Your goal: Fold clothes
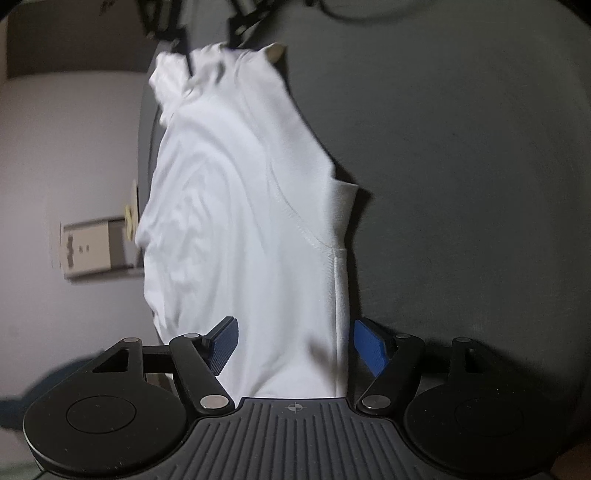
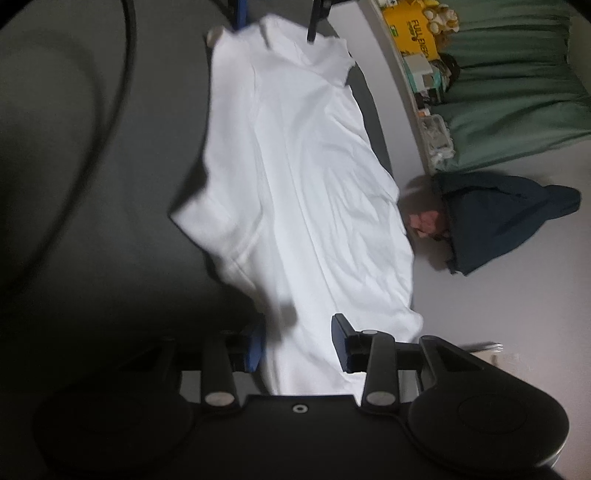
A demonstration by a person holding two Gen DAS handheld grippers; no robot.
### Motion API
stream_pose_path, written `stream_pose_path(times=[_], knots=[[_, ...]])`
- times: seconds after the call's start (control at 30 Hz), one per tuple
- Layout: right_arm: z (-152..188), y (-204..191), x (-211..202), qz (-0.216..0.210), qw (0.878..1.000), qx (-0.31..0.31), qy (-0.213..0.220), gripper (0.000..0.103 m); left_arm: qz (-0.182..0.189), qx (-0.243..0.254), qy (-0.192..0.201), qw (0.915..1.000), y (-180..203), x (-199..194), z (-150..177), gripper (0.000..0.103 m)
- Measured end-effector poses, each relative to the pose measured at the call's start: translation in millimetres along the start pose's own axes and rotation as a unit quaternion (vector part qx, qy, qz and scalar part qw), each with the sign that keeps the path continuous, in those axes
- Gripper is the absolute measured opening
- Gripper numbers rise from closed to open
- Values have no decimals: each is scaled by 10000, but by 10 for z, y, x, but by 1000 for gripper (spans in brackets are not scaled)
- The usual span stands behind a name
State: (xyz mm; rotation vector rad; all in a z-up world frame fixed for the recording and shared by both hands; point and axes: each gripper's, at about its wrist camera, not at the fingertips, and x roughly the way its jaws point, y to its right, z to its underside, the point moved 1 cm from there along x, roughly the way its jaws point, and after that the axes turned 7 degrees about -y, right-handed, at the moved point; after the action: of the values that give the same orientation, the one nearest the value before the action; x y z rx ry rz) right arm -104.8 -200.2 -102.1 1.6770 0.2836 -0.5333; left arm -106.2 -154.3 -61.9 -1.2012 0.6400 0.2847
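Note:
A white T-shirt (image 1: 240, 203) lies stretched lengthwise over a dark grey table (image 1: 461, 184), one sleeve sticking out to the side. My left gripper (image 1: 295, 347) stands open at the shirt's near end, with cloth running between its wide-apart blue pads. At the shirt's far end the right gripper (image 1: 210, 44) straddles the cloth. In the right wrist view the same T-shirt (image 2: 295, 166) runs away across the table (image 2: 92, 184). My right gripper (image 2: 297, 347) is open with bunched cloth between its pads. The left gripper (image 2: 277, 22) shows at the far end. The shirt is blurred.
One long side of the shirt hangs past the table edge. A black cable (image 2: 122, 74) curves over the table. Beyond the edge lie a dark blue bundle (image 2: 506, 221), green fabric (image 2: 517, 92) and a yellow box (image 2: 410, 26). A wall plate (image 1: 92, 251) is at left.

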Motion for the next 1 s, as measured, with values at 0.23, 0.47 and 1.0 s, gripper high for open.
stream_pose_path(times=[0.23,0.47,1.0], knots=[[-19,-42,19,135,9997,-169,143,32,375,-25,-56,9993,-2,42,-10,6],[10,92,-96,-183,9993,65,333,4,573,-712,12,9958,-139,22,60,2],[-2,205,-389,-769,9941,-576,508,3,764,-1295,293,9882,-328,-320,258,1]])
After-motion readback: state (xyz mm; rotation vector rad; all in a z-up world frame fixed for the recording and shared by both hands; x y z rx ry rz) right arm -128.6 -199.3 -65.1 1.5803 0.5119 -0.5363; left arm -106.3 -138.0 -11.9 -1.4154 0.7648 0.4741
